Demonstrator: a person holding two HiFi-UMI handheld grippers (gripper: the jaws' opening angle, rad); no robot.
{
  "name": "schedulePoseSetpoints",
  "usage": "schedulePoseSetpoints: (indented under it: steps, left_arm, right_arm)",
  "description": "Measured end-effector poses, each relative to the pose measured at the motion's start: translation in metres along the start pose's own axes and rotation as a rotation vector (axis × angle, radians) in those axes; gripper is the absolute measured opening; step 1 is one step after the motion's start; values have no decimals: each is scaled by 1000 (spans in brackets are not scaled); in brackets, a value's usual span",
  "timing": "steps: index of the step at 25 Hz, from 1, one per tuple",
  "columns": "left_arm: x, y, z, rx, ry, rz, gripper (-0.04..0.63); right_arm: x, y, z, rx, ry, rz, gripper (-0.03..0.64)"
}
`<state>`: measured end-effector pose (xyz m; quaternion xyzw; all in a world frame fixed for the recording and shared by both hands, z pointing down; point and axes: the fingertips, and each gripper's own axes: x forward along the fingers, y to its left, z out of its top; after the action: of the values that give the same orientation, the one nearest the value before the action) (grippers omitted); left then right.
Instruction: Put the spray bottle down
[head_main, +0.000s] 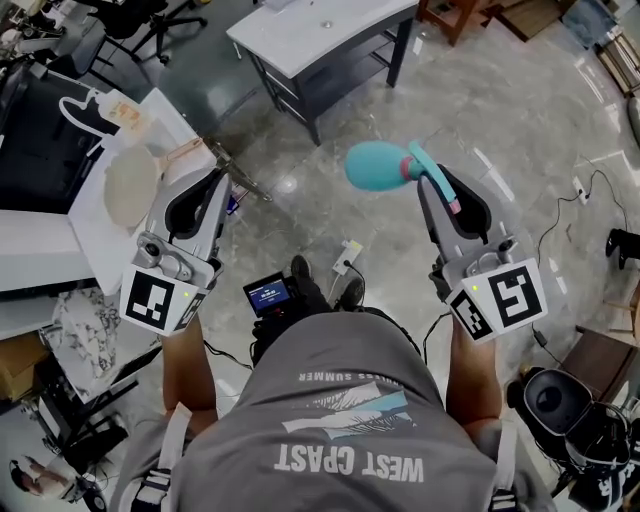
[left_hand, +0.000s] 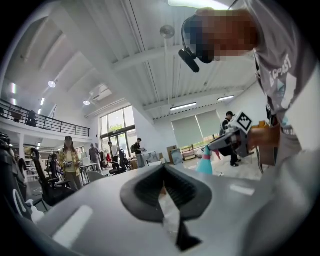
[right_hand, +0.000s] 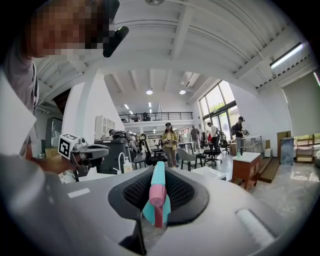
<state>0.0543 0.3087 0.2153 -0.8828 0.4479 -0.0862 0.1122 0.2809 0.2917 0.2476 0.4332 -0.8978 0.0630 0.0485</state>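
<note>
A teal spray bottle (head_main: 378, 165) with a pink nozzle hangs in the air over the marble floor, lying sideways with its body to the left. My right gripper (head_main: 428, 178) is shut on its head and neck. In the right gripper view the spray bottle (right_hand: 158, 200) sits between the black pads of the right gripper (right_hand: 157, 172), nozzle toward the camera. My left gripper (head_main: 213, 172) is held level beside a white table, its jaws together with nothing in them. In the left gripper view the left gripper (left_hand: 165, 172) shows pads that meet at the tips, and the bottle (left_hand: 204, 162) appears at the far right.
The white table (head_main: 95, 235) at the left carries a pump bottle (head_main: 115, 110) and a pale round pad (head_main: 130, 185). A grey table (head_main: 320, 35) stands farther ahead. A power strip (head_main: 348, 255) and cables lie on the floor. Black gear (head_main: 555, 400) sits at the lower right.
</note>
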Motion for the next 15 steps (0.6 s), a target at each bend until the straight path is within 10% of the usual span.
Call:
schedulePoseSetpoints:
  steps: [15]
  left_arm:
    - [55, 111, -30, -46, -76, -66, 2]
  right_arm:
    - [92, -8, 20, -27, 27, -111, 67]
